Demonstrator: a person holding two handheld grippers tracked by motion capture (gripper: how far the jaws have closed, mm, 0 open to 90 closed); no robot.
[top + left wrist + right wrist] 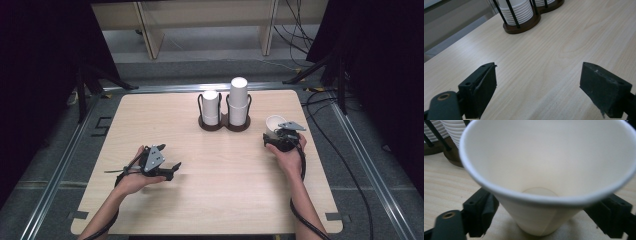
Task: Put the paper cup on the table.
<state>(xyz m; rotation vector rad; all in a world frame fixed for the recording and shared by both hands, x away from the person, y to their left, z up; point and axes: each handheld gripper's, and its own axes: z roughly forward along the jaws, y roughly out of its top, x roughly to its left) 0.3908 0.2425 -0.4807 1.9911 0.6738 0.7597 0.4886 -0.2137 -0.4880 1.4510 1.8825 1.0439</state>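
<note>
A white paper cup (274,122) stands mouth up on the wooden table (225,170) at the right. My right gripper (276,133) has a jaw on either side of it. In the right gripper view the cup (544,170) sits between the black jaws of that gripper (541,217), and a small gap shows on each side, so the pads do not press on it. My left gripper (172,169) rests low at the front left, open, with bare tabletop between its jaws (539,85).
A dark two-ring cup holder (224,125) stands at the back middle of the table with a shorter stack of white cups (211,105) and a taller one (238,100). Its base (521,23) lies ahead of the left gripper. Cables run down the floor at right.
</note>
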